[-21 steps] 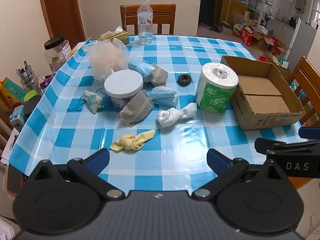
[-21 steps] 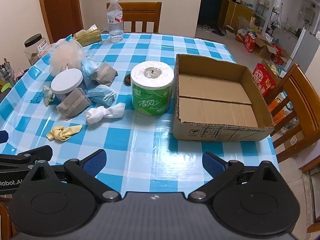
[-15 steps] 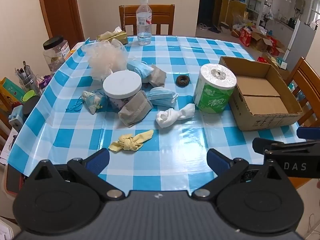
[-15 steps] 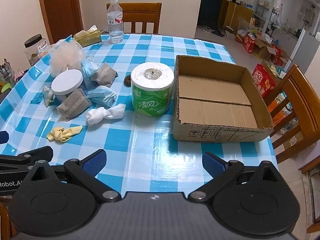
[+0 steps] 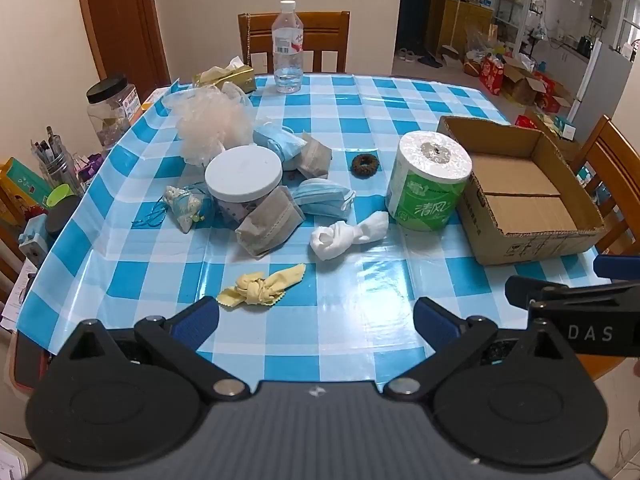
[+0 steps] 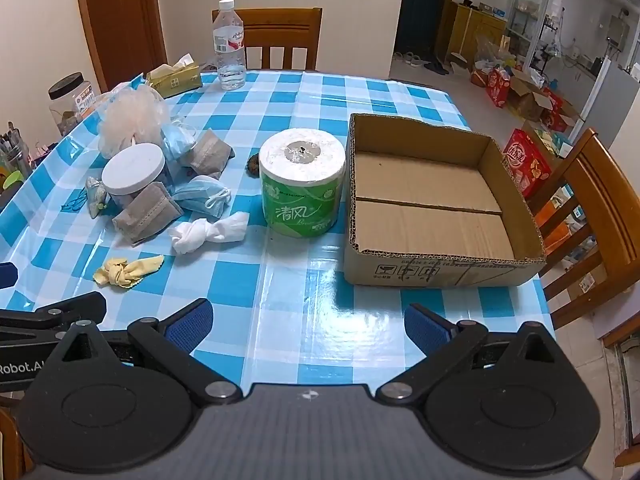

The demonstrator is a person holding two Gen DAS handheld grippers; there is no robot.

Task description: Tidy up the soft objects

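Observation:
Soft things lie on the blue checked table: a knotted yellow cloth (image 5: pixel 260 286) (image 6: pixel 126 272), a knotted white cloth (image 5: pixel 344 236) (image 6: pixel 206 234), blue masks (image 5: pixel 322 200), grey masks (image 5: pixel 270 226), a pale mesh puff (image 5: pixel 214 128), a patterned sachet (image 5: pixel 184 206) and a brown hair tie (image 5: pixel 365 165). A green-wrapped toilet roll (image 6: pixel 302 188) stands beside an empty cardboard box (image 6: pixel 432 204). My left gripper (image 5: pixel 316 322) is open and empty over the near edge, just short of the yellow cloth. My right gripper (image 6: pixel 308 322) is open and empty in front of the box.
A white-lidded jar (image 5: pixel 243 184) stands among the masks. A water bottle (image 5: pixel 287 48), tissue pack (image 5: pixel 224 76) and plastic jar (image 5: pixel 112 106) stand at the back and left. Wooden chairs (image 6: pixel 592 216) flank the table. A pen cup (image 5: pixel 56 164) is left.
Both grippers have drifted slightly; the left view shifted a little so the table items sit marginally farther. Both stay open and empty.

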